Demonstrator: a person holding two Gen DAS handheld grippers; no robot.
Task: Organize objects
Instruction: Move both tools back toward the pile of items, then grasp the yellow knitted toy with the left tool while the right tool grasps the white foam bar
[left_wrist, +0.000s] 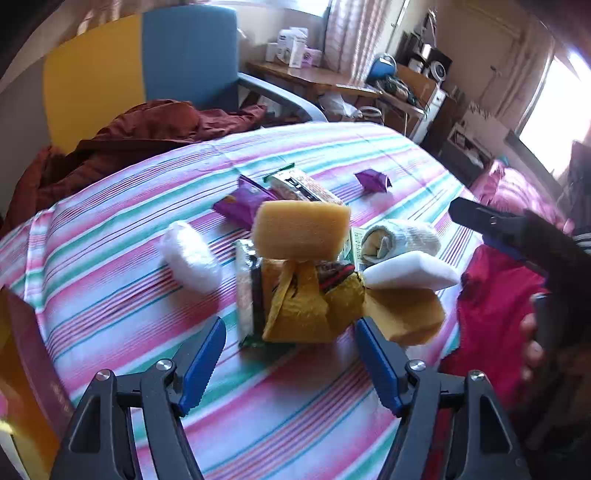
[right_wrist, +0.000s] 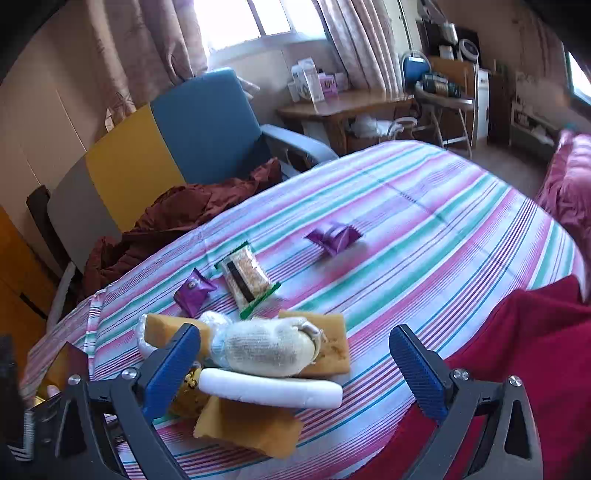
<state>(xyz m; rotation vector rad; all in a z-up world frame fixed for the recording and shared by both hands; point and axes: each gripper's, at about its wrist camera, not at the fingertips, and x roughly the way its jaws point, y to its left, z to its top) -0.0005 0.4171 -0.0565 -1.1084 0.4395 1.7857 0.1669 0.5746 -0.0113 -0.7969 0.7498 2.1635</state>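
My left gripper (left_wrist: 290, 345) and right gripper (right_wrist: 295, 360) hang spread and empty over a near pile of sponges (right_wrist: 255, 397) and snacks; farther purple packets (right_wrist: 334, 238) await gathering.

Porous matt sponge (left_wrist: 301, 229), knitted sock (right_wrist: 264, 350) (ribbed), glossy purple wrapper (right_wrist: 334, 238).

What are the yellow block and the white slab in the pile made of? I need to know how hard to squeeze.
The yellow rectangular block looks like porous sponge foam: matte, finely pitted, soft edges. The white flat slab looks like dense, smooth, matte foam with rounded edges, possibly a melamine sponge. Both likely compress easily.
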